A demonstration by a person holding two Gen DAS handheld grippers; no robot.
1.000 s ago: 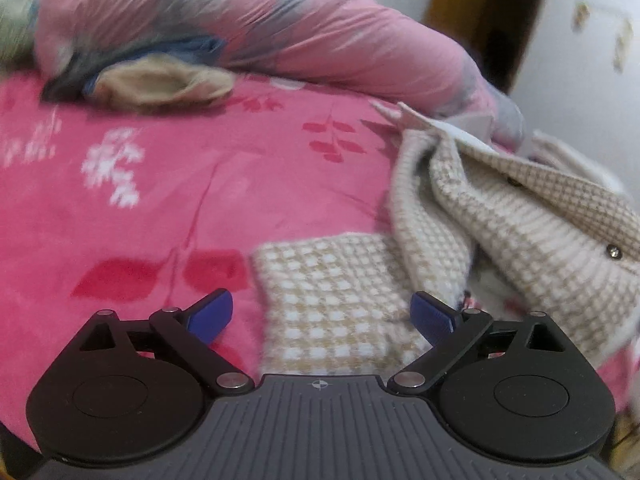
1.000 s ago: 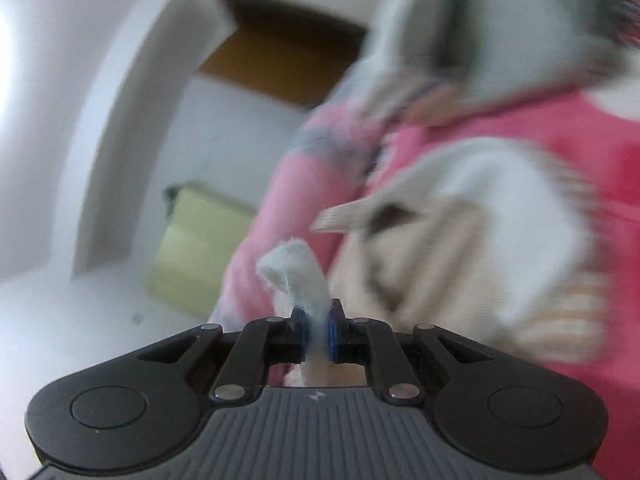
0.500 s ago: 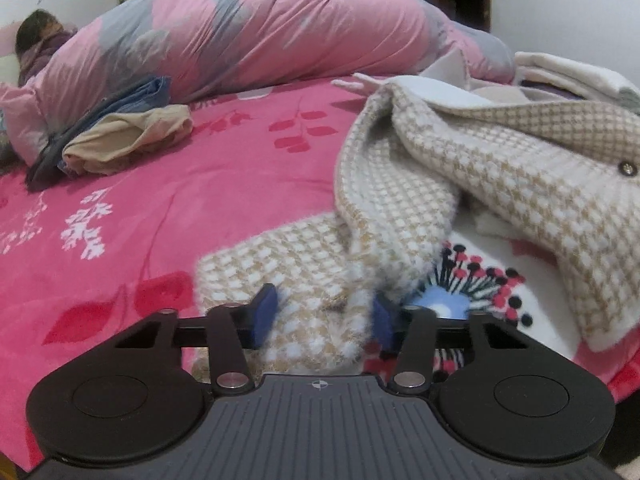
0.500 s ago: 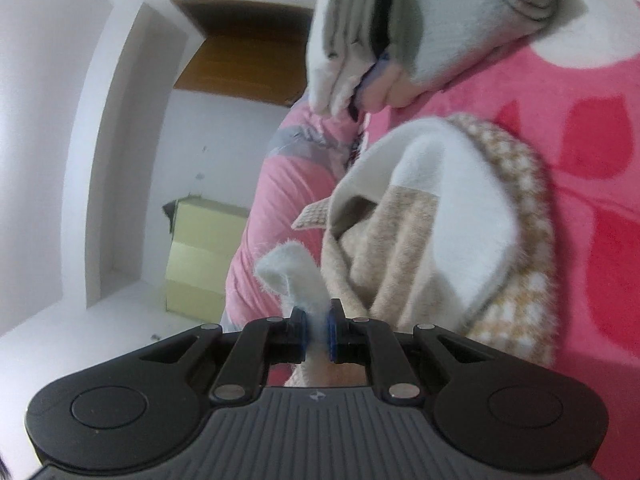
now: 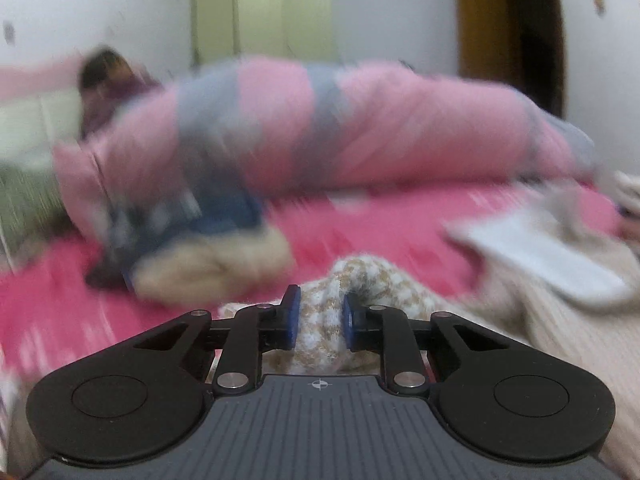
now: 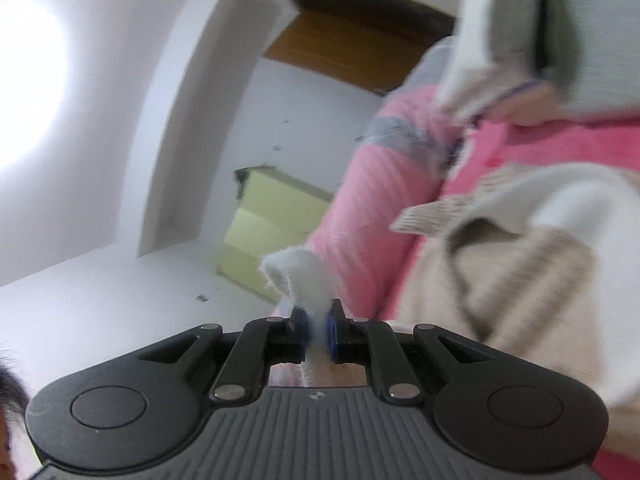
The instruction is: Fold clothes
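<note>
My left tool [image 5: 318, 322], spread apart over the checked cardigan [image 5: 372, 280] a second ago, is now clamped on a bunch of it, raised off the pink bed [image 5: 352, 216]. My right tool [image 6: 318, 330] stays pinched on its white fuzzy edge [image 6: 296, 272]. With both ends held, I judge a fold can follow. Rolled quilt [image 5: 320, 128], white walls and a wooden door [image 5: 508, 32] lie behind.

Your left gripper [image 5: 318, 322] and right gripper [image 6: 318, 332] look alike: black linkage arms, silver pivot screws, round side discs, a ribbed grey body with a crosshair mark, blue-padded fingers [image 5: 290, 318].
</note>
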